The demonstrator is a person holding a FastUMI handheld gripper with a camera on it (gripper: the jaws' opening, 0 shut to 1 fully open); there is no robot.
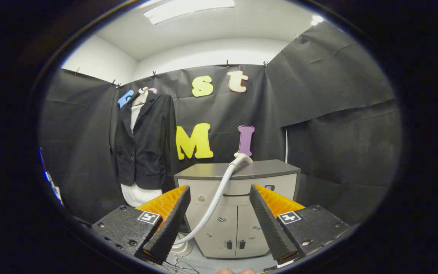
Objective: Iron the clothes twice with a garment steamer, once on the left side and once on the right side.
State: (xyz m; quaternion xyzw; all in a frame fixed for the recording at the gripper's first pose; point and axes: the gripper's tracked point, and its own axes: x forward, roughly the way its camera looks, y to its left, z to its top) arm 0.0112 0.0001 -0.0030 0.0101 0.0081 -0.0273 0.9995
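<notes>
A black jacket [145, 140] over a white garment hangs on a mannequin against the booth wall, beyond my fingers and to their left. The garment steamer's head [241, 158] rests on top of a grey cabinet [238, 201], straight ahead. Its pale hose [213, 203] curves down from the head, across the cabinet front, to a base [183, 249] on the floor between my fingers. My gripper [219, 201] is open with nothing held; the hose runs through the gap well beyond the tips.
The cabinet stands right of the mannequin, with two doors and a drawer. Thin cables [179, 266] lie on the floor near the steamer base. Fingertips of a person's hand [236, 271] peek in below the gripper.
</notes>
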